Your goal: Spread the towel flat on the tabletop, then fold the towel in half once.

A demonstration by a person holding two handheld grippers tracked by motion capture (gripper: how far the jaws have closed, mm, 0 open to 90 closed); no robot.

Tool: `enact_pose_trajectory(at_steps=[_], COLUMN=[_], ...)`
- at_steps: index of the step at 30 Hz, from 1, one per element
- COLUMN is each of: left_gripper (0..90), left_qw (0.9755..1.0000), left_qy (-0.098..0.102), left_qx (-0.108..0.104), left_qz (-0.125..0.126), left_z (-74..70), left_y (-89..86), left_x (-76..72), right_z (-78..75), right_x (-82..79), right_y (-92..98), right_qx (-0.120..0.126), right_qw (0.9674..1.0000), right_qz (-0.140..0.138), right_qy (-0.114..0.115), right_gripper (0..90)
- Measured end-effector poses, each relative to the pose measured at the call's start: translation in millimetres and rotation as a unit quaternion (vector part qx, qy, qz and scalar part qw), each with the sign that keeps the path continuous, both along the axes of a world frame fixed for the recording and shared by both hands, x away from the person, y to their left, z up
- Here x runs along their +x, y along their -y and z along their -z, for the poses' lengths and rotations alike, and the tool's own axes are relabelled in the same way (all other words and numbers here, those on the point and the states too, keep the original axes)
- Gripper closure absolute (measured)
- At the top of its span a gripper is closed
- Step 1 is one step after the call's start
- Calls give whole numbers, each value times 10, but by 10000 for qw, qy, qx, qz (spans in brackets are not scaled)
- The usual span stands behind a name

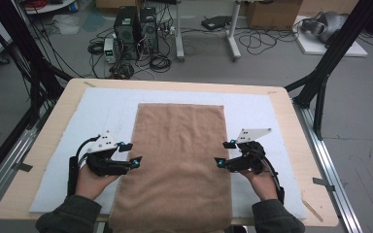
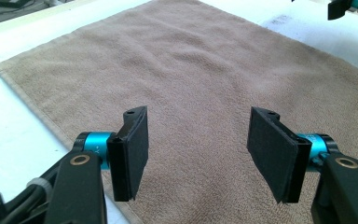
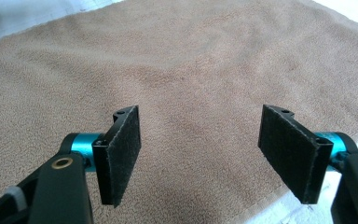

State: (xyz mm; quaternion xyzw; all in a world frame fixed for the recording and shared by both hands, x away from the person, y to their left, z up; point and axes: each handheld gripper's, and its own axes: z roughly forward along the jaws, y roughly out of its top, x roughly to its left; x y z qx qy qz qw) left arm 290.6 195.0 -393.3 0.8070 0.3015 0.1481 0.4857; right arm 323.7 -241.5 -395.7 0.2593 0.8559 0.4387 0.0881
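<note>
Jaws on both grippers stand wide with nothing between them, the pads clear of the cloth. Largest on the desk (image 1: 53, 126) is a white mat (image 1: 92, 121), and on it the brown towel (image 1: 179, 155) lies flat along the 12-to-6 line, its near end hanging over the desk's 6 o'clock edge. It looks smoothed out but not yet folded, so by this showing the folding itself is all left to do. Each hand sits palm-up under its tool: the left gripper (image 1: 130, 154) at the towel's 9 o'clock edge points toward 3, the right gripper (image 1: 225, 153) at the 3 o'clock edge points toward 9, both just above the long edges.
</note>
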Motion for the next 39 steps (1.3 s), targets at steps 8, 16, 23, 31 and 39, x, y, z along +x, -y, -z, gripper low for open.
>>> enact_pose_trajectory(at_steps=[8,16,23,31,39], left_gripper=[381,383,384,417,488], left_qw=[9999,9998,9998,9987,9963], left_qy=[-70,-156,-27,-272,-573], left_qx=[-30,113,141,143,321], left_qz=[-128,-109,-169,-418,-551], left_z=[10,-219,-394,-126,200], left_y=[-29,-75,-127,-153,-41], left_x=[77,402,751,1120,1331], right_z=[17,-171,-424,-261,142], right_x=[36,215,594,959,1137], right_y=[15,4,54,-30,-46], right_qx=[-53,-238,-172,-446,-710], right_qw=[10000,9996,9994,9978,9948], right_qz=[57,83,273,488,673], right_qy=[6,98,115,3,-276], right_gripper=[291,293,301,322,363])
